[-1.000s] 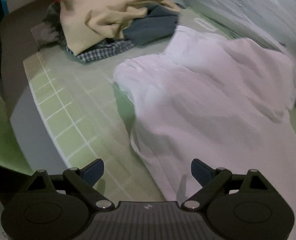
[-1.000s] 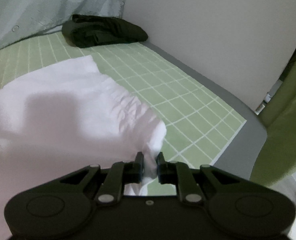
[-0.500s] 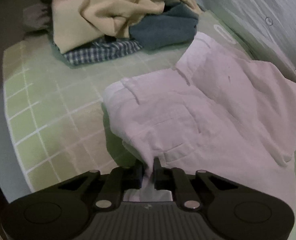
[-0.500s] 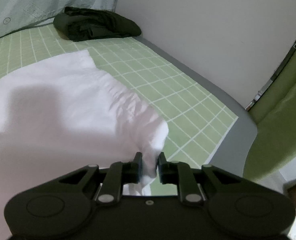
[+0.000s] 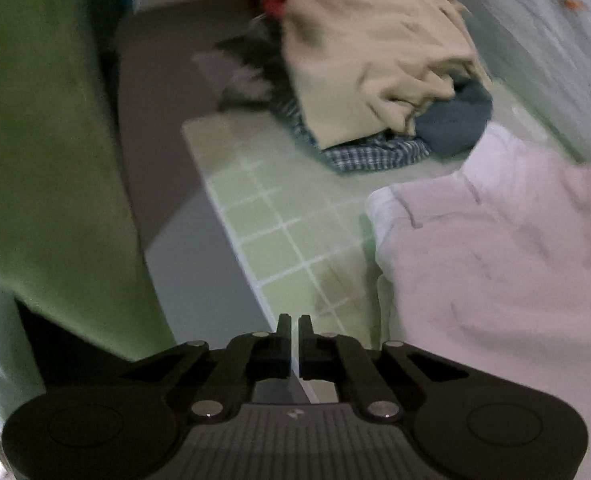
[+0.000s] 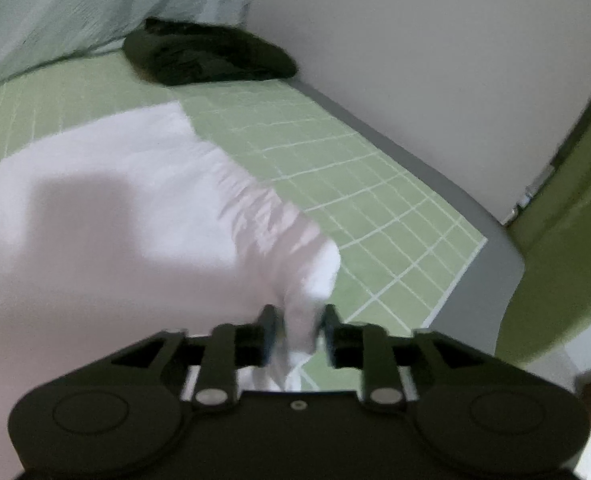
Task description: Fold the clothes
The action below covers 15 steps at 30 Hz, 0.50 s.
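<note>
White trousers lie spread on the green checked mat, their waistband end toward the pile of unfolded clothes at the mat's far corner. My left gripper hangs over the mat's near edge just beside the trousers, jaws closed on nothing; no cloth shows between them. My right gripper sits at the opposite end, where a bunched corner of the trousers stands between its fingers; the jaws are opening and the pads appear to have come off the fabric. A dark folded garment rests at the far corner in the right view, well apart.

I judge the step to be releasing this end after laying it down. To do it well, I would let the right jaws clear the cloth fully before lifting away, so the corner does not drag. I would then reopen the left jaws before approaching the waistband edge for the next fold.
</note>
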Available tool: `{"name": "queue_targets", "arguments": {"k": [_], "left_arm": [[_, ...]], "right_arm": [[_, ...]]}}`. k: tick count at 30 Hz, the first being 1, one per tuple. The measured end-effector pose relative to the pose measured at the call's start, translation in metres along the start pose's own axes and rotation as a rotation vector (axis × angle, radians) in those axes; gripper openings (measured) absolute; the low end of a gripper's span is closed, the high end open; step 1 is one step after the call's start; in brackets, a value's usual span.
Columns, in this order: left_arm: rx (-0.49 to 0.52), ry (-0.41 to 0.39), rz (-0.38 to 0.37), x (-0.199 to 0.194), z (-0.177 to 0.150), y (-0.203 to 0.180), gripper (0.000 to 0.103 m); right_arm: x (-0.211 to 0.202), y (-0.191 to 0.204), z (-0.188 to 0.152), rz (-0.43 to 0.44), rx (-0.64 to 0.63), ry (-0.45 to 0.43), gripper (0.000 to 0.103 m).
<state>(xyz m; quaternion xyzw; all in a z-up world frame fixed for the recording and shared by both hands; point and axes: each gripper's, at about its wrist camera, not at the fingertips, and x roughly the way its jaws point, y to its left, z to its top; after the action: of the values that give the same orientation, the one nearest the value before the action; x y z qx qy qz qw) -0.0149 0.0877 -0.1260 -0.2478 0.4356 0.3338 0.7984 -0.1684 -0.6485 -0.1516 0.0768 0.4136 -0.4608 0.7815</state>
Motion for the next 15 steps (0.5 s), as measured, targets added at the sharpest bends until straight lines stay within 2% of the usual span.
{"name": "queue_targets", "arguments": {"k": [1, 3, 5, 6, 8, 12, 13, 15], "left_arm": [[0.013, -0.007, -0.003, -0.003, -0.001, -0.001, 0.006], [0.051, -0.024, -0.014, -0.011, -0.003, -0.008, 0.014], [0.092, -0.034, -0.053, -0.015, -0.004, -0.023, 0.017], [0.113, -0.038, -0.078, -0.018, -0.005, -0.030, 0.019], [0.162, -0.045, -0.117, -0.019, -0.007, -0.048, 0.024], [0.273, -0.045, -0.169, -0.017, -0.010, -0.084, 0.028], [0.292, -0.041, -0.181, -0.015, -0.010, -0.091, 0.029], [0.324, -0.029, -0.201, -0.010, -0.011, -0.103, 0.035]], "right_arm": [[-0.002, 0.000, 0.002, -0.005, 0.017, -0.008, 0.042], [-0.009, 0.001, 0.009, -0.021, 0.042, -0.031, 0.047], [-0.016, 0.005, 0.016, -0.031, 0.061, -0.053, 0.060], [-0.020, 0.008, 0.020, -0.031, 0.069, -0.067, 0.062], [-0.028, 0.019, 0.029, -0.028, 0.073, -0.099, 0.077], [-0.046, 0.043, 0.041, -0.015, 0.059, -0.175, 0.094], [-0.050, 0.050, 0.043, -0.001, 0.058, -0.193, 0.101], [-0.058, 0.064, 0.046, 0.045, 0.052, -0.226, 0.103]]}}
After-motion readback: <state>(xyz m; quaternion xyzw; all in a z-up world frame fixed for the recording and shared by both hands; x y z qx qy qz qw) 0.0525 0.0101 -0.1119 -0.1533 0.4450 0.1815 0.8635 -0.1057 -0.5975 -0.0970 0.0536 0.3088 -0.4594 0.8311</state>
